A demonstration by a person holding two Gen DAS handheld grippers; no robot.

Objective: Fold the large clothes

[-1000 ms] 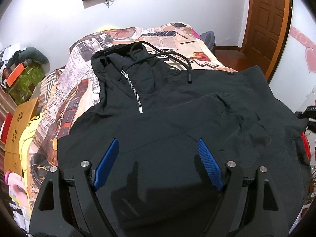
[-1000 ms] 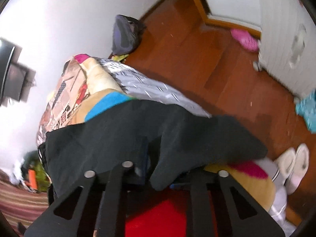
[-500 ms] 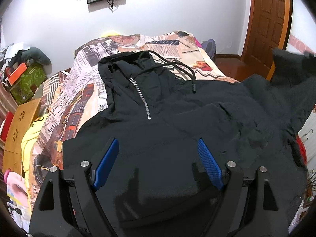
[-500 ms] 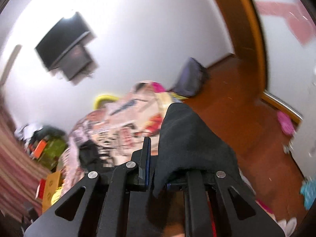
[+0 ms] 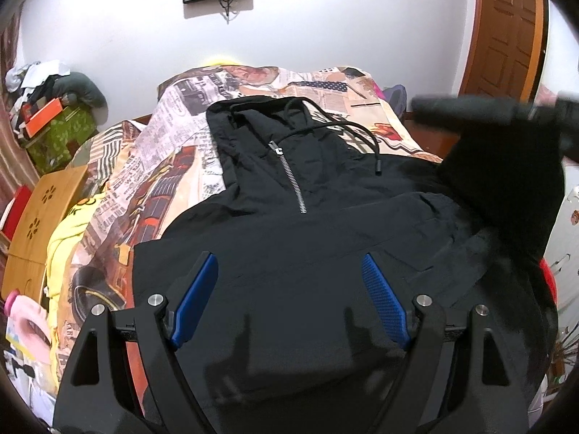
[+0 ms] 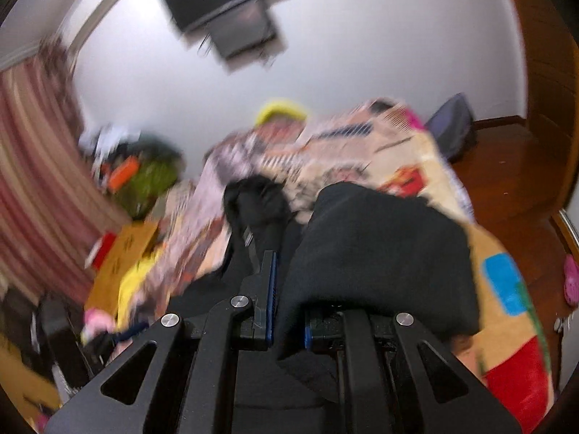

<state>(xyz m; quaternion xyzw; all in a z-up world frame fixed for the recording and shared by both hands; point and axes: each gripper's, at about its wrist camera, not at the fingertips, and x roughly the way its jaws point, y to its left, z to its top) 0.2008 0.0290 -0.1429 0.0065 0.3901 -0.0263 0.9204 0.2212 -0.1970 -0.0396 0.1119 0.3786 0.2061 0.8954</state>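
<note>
Between the spread blue pads of the left gripper (image 5: 289, 300), which grips nothing, lies the hem of the black hoodie (image 5: 307, 246), flat on the newspaper-print bedspread (image 5: 173, 137); its zipper (image 5: 289, 177) and hood run away toward the wall. At right, the right gripper (image 6: 287, 289) is clamped on a lifted sleeve (image 6: 380, 246)

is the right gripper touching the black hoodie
Touching. The right wrist view shows the right gripper with its jaws shut on a fold of the black hoodie, which drapes over its right finger.
</note>
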